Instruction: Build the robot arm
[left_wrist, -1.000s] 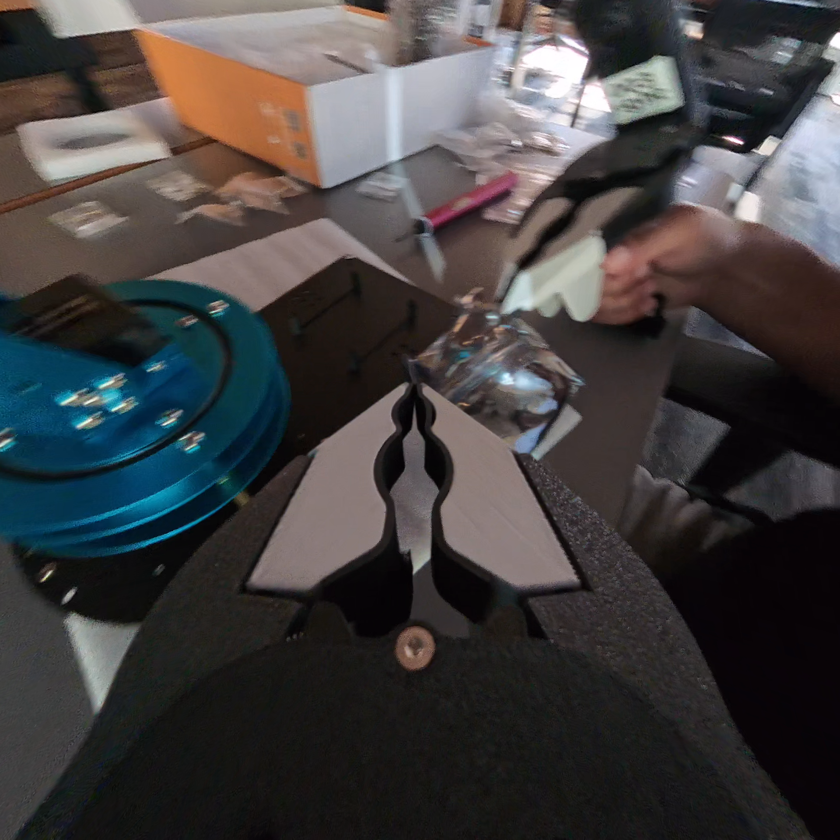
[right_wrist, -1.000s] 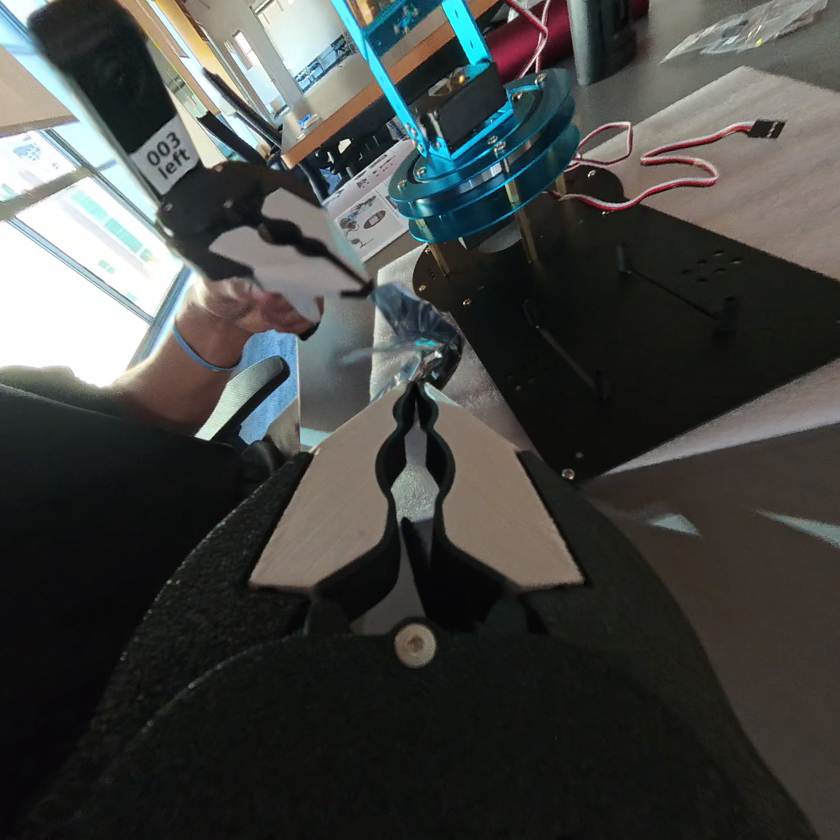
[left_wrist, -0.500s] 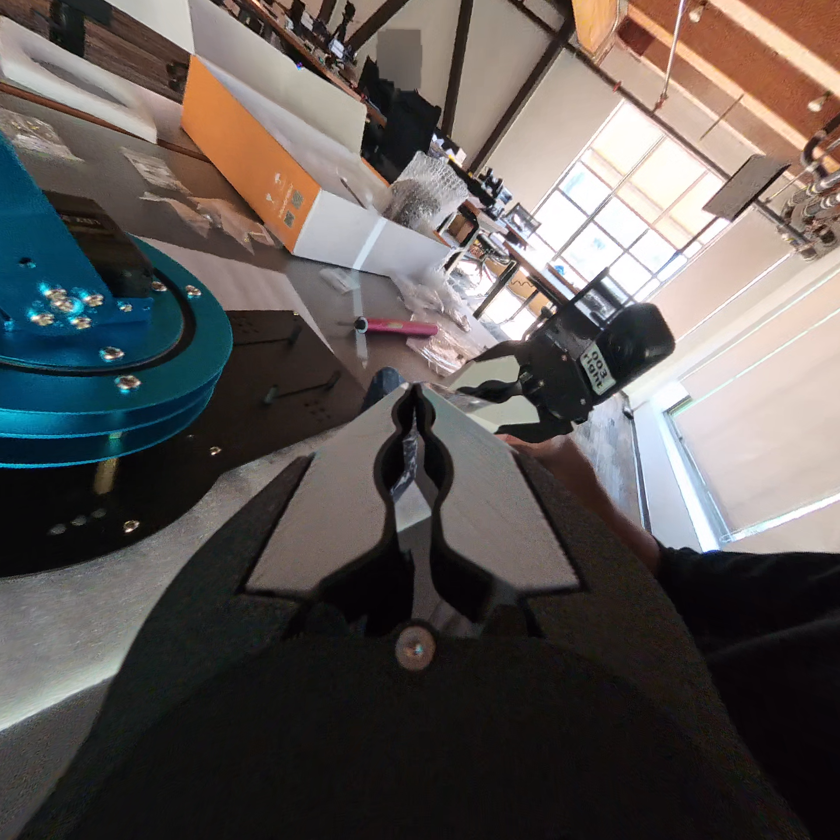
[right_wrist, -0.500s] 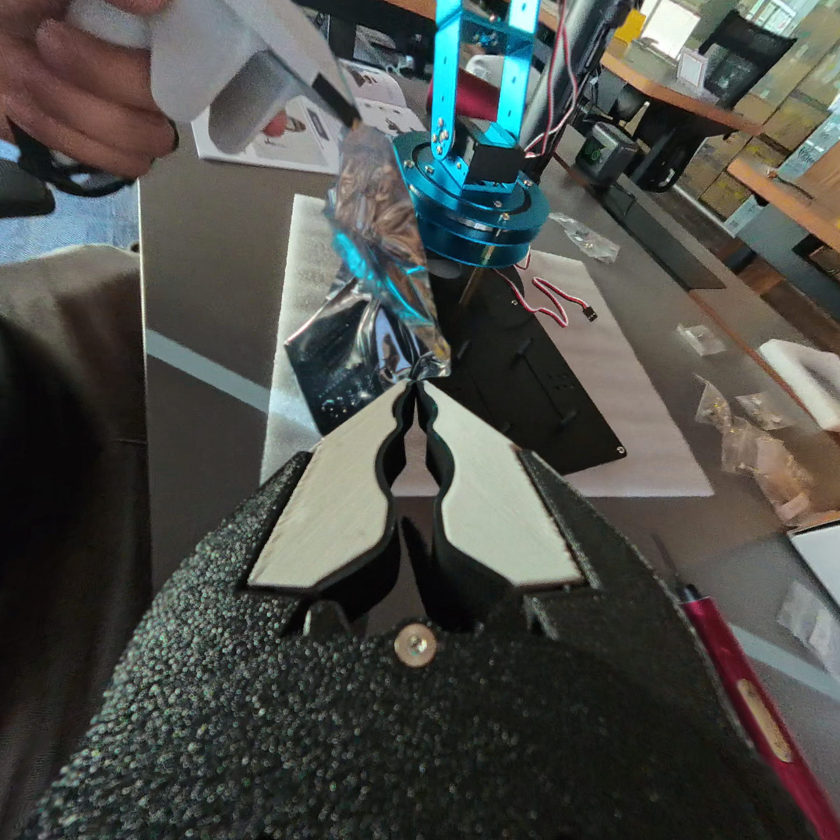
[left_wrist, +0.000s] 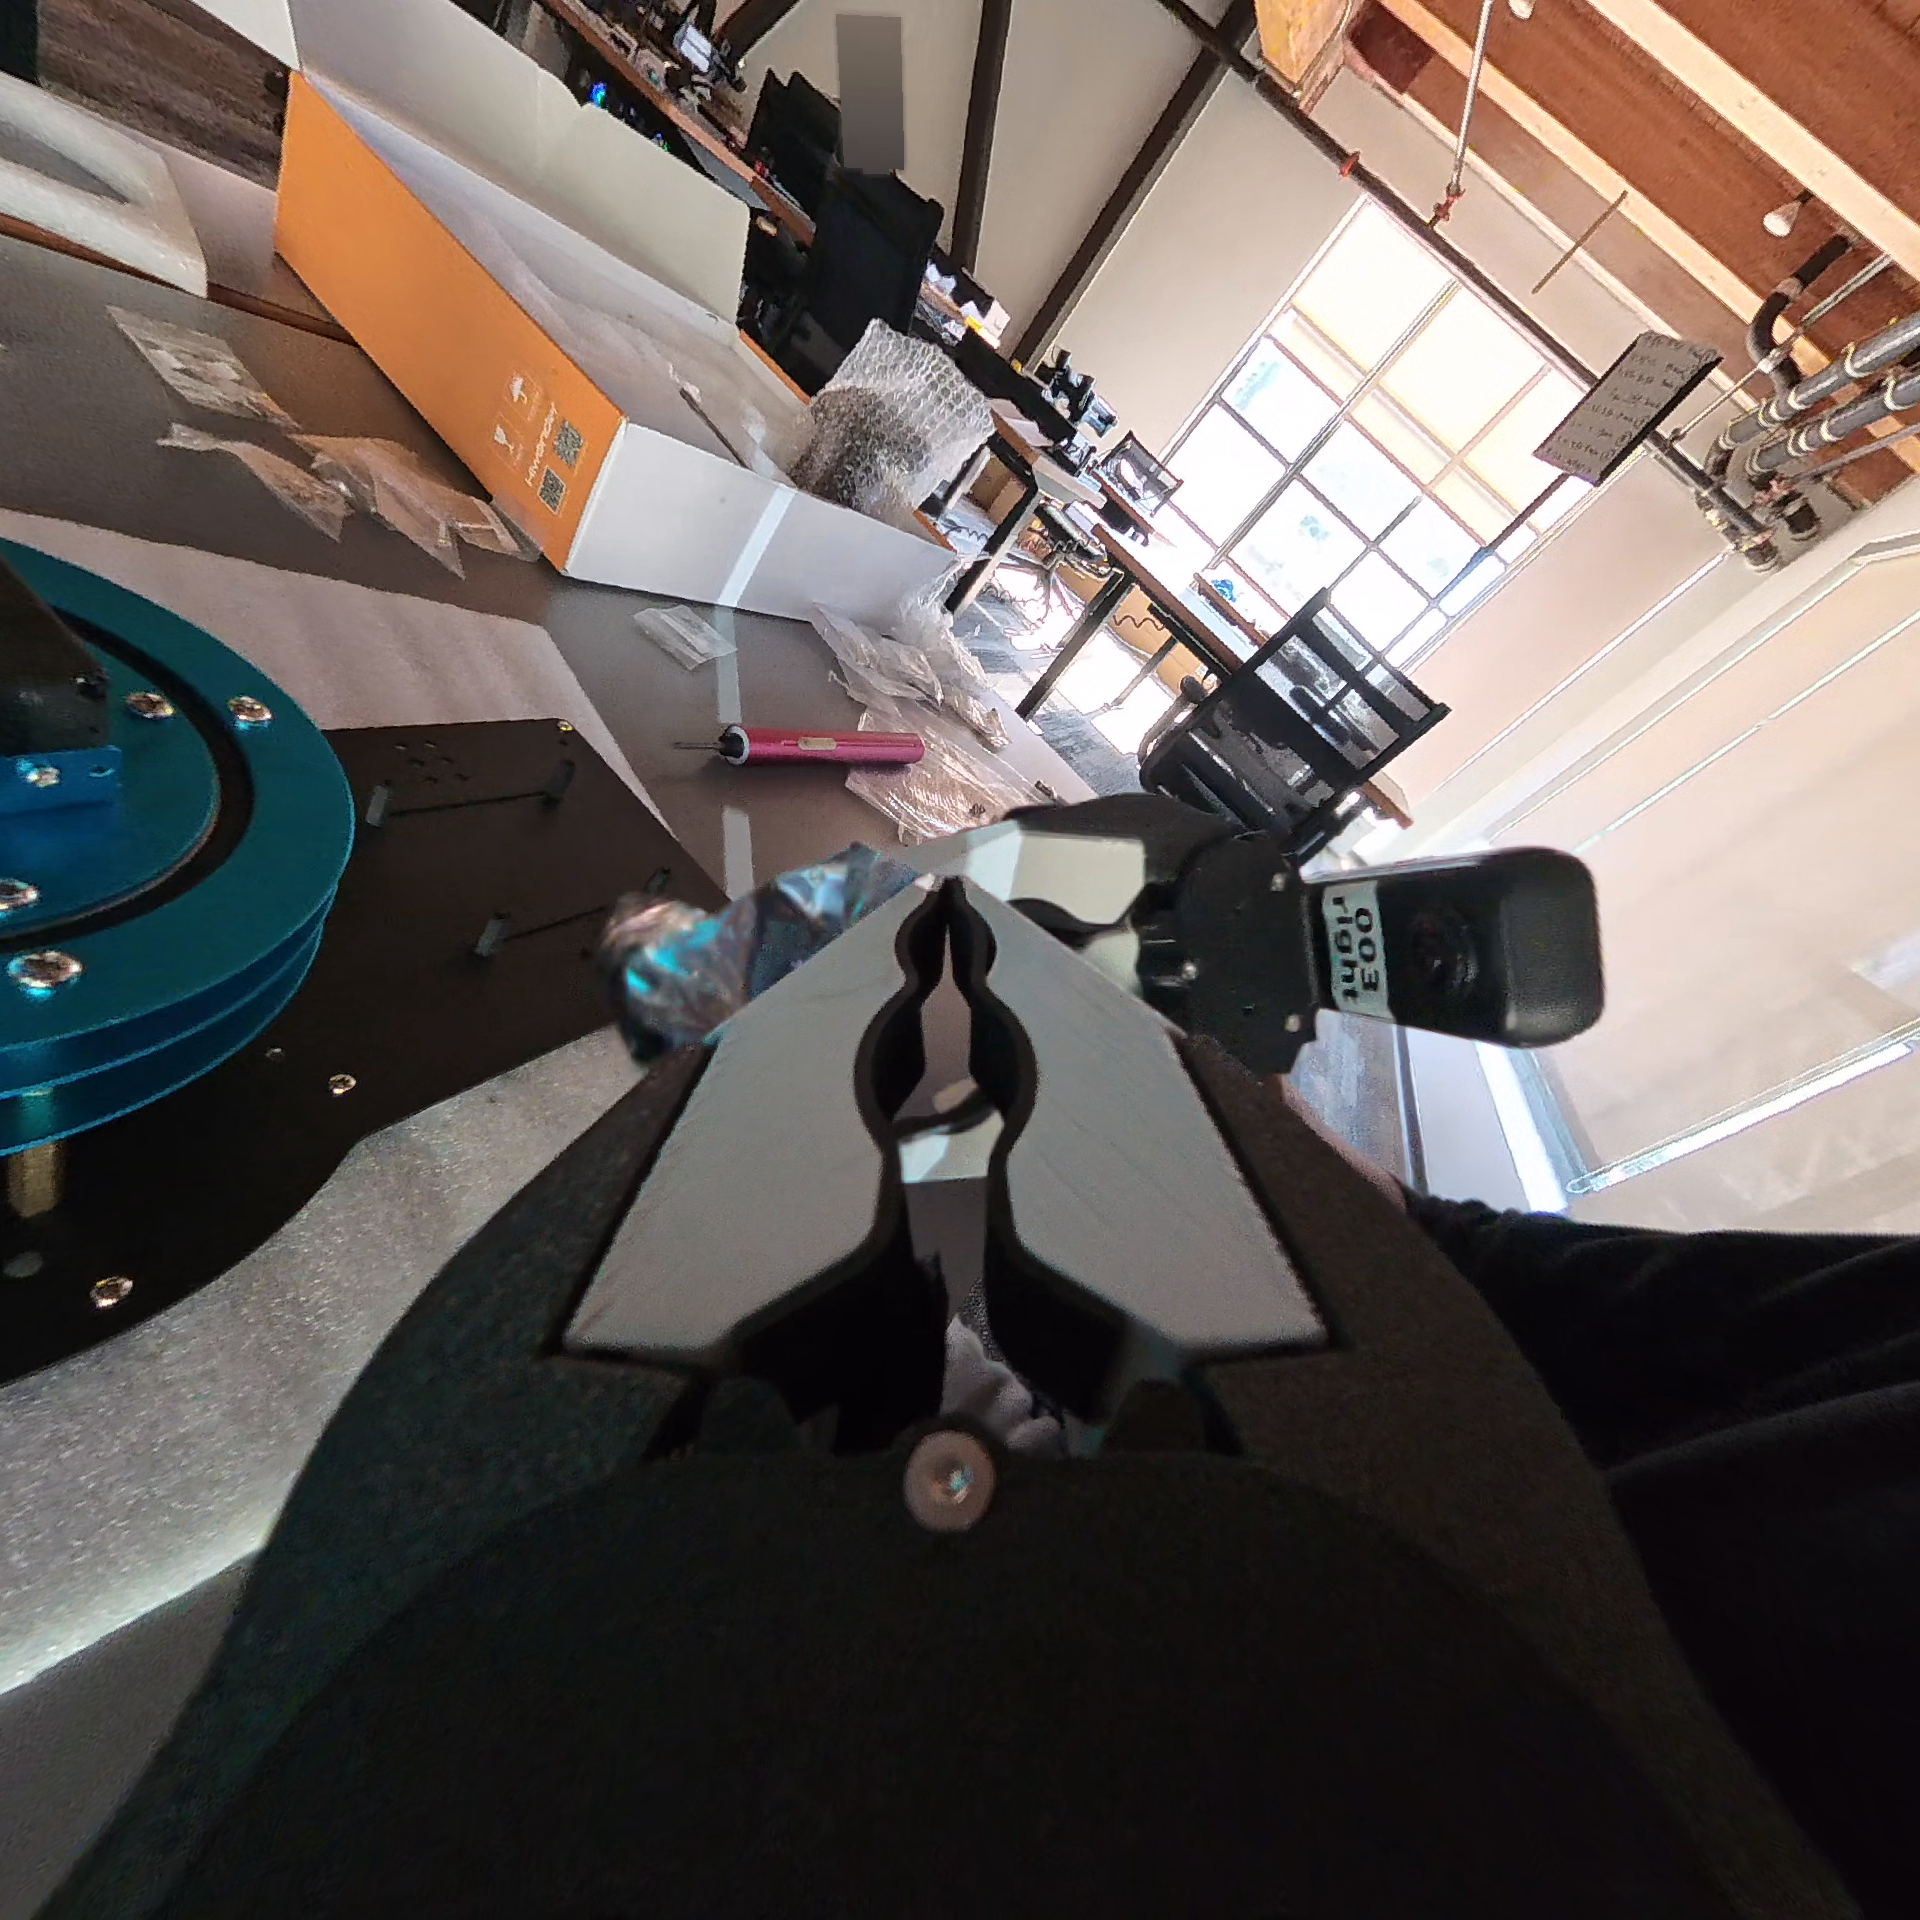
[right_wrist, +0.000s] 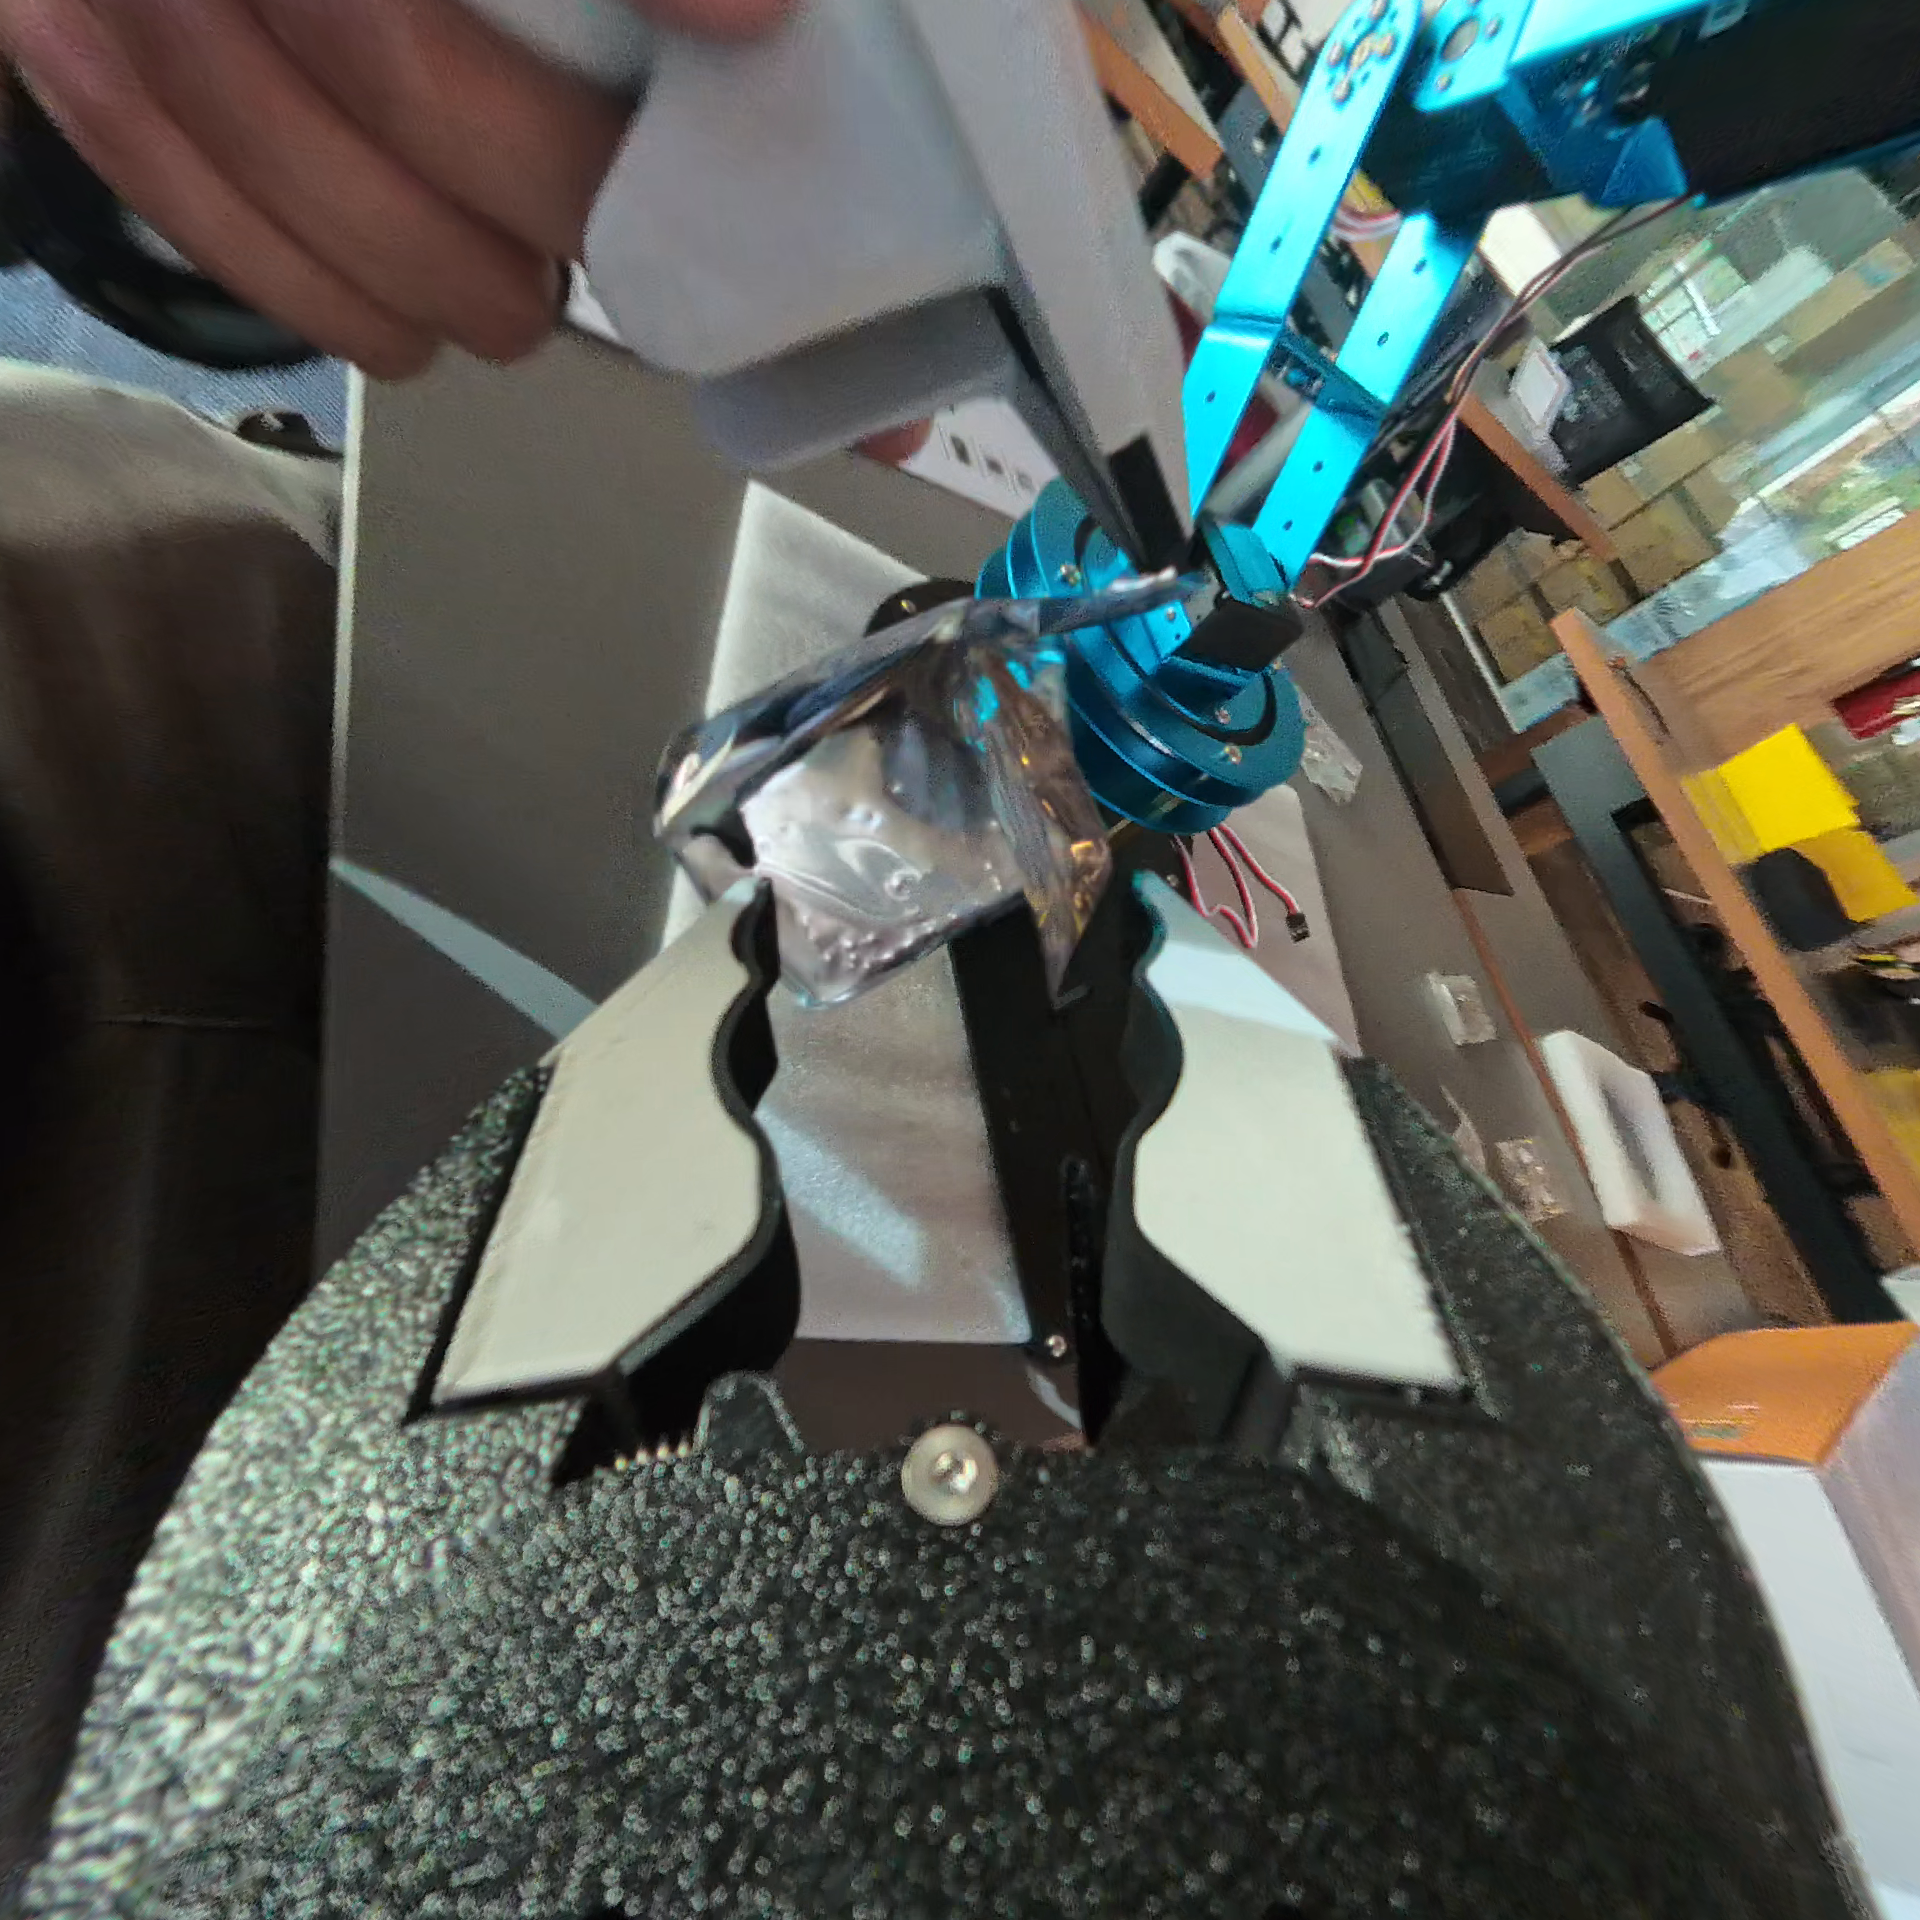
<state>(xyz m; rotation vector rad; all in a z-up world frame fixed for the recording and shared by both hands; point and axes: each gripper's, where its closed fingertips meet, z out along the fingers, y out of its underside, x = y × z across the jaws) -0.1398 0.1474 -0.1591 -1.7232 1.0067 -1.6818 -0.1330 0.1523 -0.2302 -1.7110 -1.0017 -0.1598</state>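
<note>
A crumpled silver foil bag (right_wrist: 914, 790) hangs in the air from one corner. My left gripper (left_wrist: 951, 894) is shut on that corner; the rest of the bag (left_wrist: 717, 945) sticks out to the left of its tips. In the right wrist view the left gripper (right_wrist: 1143, 551) comes down from the upper left, held by a hand (right_wrist: 312, 177). My right gripper (right_wrist: 945, 914) is open, and the bag's lower edge lies between its fingertips. The right gripper's camera housing (left_wrist: 1455, 956) shows just behind the left gripper's tips. Below stands a blue turntable base (right_wrist: 1174, 717) on a black plate (left_wrist: 468, 935).
An orange and white box (left_wrist: 468, 343) holding bubble wrap (left_wrist: 894, 426) stands at the back. A pink screwdriver (left_wrist: 831, 745) and small plastic bags (left_wrist: 312, 488) lie on the grey table. A blue bracket arm (right_wrist: 1278, 260) with red and white wires (right_wrist: 1247, 883) rises from the base. A white foam block (right_wrist: 1621, 1153) lies at the right.
My right gripper has opened and let go of the bag. My left gripper stays shut on the bag's corner, and the two grippers have come closer together.
</note>
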